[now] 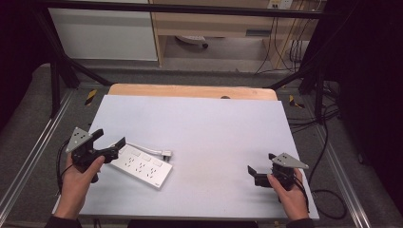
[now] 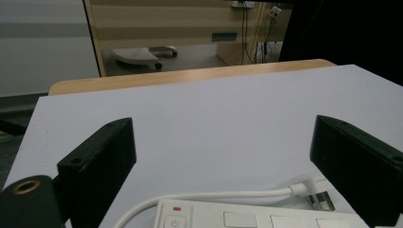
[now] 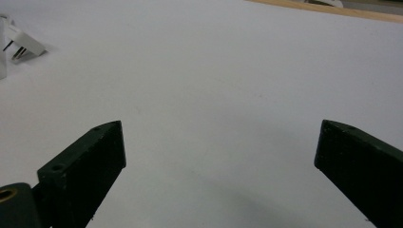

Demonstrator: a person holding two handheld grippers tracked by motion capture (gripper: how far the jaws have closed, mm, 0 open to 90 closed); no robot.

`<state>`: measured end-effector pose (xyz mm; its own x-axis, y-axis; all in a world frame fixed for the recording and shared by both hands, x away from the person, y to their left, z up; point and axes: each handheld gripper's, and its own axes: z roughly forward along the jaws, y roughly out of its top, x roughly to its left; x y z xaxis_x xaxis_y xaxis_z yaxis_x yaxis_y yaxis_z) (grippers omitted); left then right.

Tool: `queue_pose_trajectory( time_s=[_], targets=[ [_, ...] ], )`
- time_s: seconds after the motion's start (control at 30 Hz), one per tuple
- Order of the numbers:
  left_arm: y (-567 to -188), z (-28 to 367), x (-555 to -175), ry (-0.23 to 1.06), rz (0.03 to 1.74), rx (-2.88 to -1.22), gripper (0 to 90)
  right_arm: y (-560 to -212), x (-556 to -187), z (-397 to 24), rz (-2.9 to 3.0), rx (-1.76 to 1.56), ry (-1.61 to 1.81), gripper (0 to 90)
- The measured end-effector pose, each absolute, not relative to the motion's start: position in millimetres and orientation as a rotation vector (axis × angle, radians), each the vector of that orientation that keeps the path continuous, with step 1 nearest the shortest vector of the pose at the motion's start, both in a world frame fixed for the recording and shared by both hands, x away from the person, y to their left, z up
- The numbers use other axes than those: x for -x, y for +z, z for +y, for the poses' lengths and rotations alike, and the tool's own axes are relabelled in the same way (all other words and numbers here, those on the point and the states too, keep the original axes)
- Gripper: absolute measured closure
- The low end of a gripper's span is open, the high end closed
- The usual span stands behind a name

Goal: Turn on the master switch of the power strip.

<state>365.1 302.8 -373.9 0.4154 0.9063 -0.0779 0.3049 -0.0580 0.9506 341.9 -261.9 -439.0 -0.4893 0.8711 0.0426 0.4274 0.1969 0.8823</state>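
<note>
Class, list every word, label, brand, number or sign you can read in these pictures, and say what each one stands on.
No words, brands or numbers can be read.
Power symbol, a sign and no text: on the button at the end of the white power strip, below a small red mark.
A small dark mark on the strip's near edge in the high view: too small to read.
The left gripper and right gripper bear no labels.
</note>
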Motion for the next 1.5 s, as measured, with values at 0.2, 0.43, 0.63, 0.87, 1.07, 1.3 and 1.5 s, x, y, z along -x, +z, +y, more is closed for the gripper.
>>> queue_pose_trajectory(
  time_s=[0.2, 0.43, 0.63, 0.87, 1.07, 1.3, 1.5],
  targets=[
    [-377.9, 305.4, -372.0, 0.695, 1.102, -1.614, 8.3, -439.2, -342.2, -261.6, 2.006, -1.208, 1.239, 3.4],
    [-381.8, 307.2, -375.2, 0.697, 1.100, -1.622, 8.8, -439.6, -342.8, -261.7, 2.010, -1.206, 1.236, 3.4],
    [-385.6, 308.8, -377.0, 0.690, 1.117, -1.631, 10.1, -440.1, -342.9, -260.6, 2.018, -1.203, 1.233, 3.3],
    [-388.7, 308.5, -378.9, 0.688, 1.130, -1.636, 12.2, -440.4, -343.1, -260.3, 2.025, -1.198, 1.227, 3.3],
    [-390.9, 307.1, -380.3, 0.682, 1.136, -1.647, 11.9, -440.8, -343.2, -259.6, 2.027, -1.201, 1.229, 3.3],
    [-394.7, 306.1, -384.2, 0.659, 1.153, -1.661, 11.9, -440.9, -343.4, -259.5, 2.031, -1.201, 1.227, 3.3],
    [-400.0, 305.0, -386.5, 0.643, 1.169, -1.685, 12.2, -441.3, -343.8, -259.5, 2.034, -1.197, 1.224, 3.3]
  ],
)
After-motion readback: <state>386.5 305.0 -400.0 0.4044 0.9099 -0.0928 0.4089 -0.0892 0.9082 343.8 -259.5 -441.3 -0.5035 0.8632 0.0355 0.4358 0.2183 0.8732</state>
